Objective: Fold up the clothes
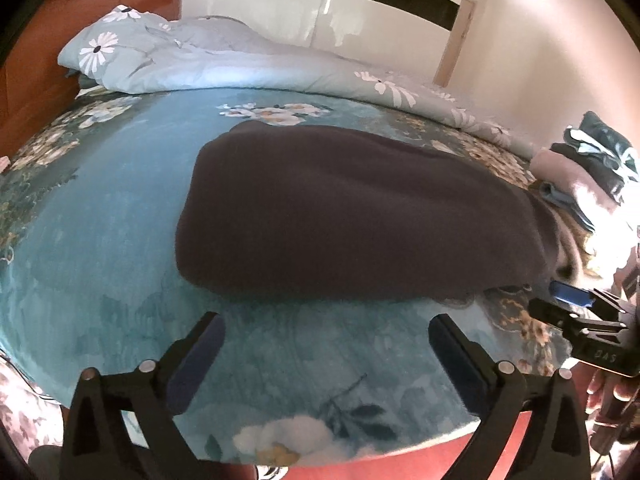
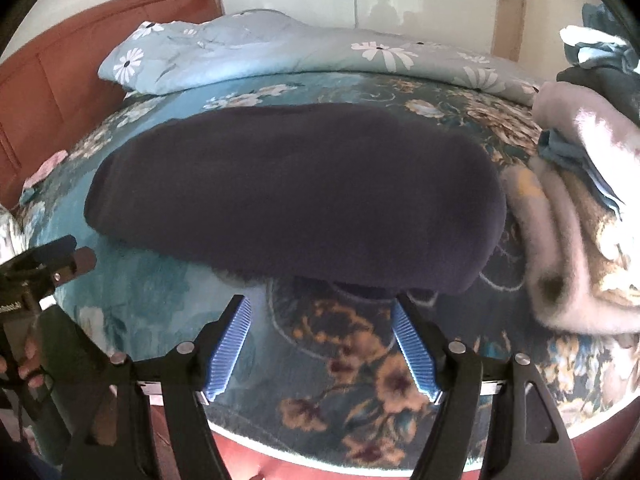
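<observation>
A dark navy garment (image 1: 360, 212) lies folded in a thick oblong on the flowered blue bedspread (image 1: 100, 240); it also shows in the right wrist view (image 2: 296, 192). My left gripper (image 1: 326, 322) is open and empty, just short of the garment's near edge. My right gripper (image 2: 322, 304) is open and empty, its blue-padded fingers (image 2: 230, 344) at the garment's near edge. The right gripper shows at the right rim of the left wrist view (image 1: 576, 312); the left gripper shows at the left rim of the right wrist view (image 2: 60, 260).
A stack of folded clothes (image 2: 580, 216) lies right of the garment, also seen in the left wrist view (image 1: 580, 168). A daisy-print duvet (image 1: 224, 60) is bunched along the far side. A red-brown headboard (image 2: 60, 68) stands at left. The bed's near edge (image 2: 320, 456) is below the grippers.
</observation>
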`<state>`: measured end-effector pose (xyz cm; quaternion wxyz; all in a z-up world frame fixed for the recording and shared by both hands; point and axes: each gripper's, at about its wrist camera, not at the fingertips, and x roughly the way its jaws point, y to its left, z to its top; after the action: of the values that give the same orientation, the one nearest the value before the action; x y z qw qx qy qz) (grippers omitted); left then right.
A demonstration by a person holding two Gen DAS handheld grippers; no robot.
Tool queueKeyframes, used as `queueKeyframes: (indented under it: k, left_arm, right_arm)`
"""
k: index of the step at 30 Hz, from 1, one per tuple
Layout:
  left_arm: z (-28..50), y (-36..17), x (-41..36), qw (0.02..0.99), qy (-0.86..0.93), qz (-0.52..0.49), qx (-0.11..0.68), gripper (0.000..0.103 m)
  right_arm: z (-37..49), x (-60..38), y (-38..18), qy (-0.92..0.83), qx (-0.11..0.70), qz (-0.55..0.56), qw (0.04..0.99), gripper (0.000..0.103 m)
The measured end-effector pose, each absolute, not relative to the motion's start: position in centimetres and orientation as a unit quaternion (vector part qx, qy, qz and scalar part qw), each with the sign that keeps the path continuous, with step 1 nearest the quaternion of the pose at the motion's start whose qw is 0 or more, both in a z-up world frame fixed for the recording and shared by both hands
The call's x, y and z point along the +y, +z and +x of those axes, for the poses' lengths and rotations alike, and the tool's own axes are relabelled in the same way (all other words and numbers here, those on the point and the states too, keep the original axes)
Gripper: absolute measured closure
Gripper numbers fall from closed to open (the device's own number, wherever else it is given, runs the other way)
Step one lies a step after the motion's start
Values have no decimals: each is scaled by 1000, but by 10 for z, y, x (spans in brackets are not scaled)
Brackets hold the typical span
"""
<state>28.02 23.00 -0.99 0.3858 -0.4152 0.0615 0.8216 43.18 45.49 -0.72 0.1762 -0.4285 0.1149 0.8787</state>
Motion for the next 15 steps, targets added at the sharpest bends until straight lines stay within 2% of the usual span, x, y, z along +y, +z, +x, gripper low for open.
queueKeyframes:
  k: [1,2,4,15]
  left_arm:
    - [282,-10,229,386,822,-414,62,0]
    - [284,-10,228,386,823,-413,62,0]
    - [288,-10,226,387,822,-413,62,0]
    - [308,-9,218,351,840,-405,83,0]
  right_arm:
    - [433,453,-8,879,113,-428,178,27]
    - [435,451,-8,879,112,-428,179,16]
    - [438,447,-8,879,109,-427,182,8]
    - [455,428,-9,879,98,-415,212,8]
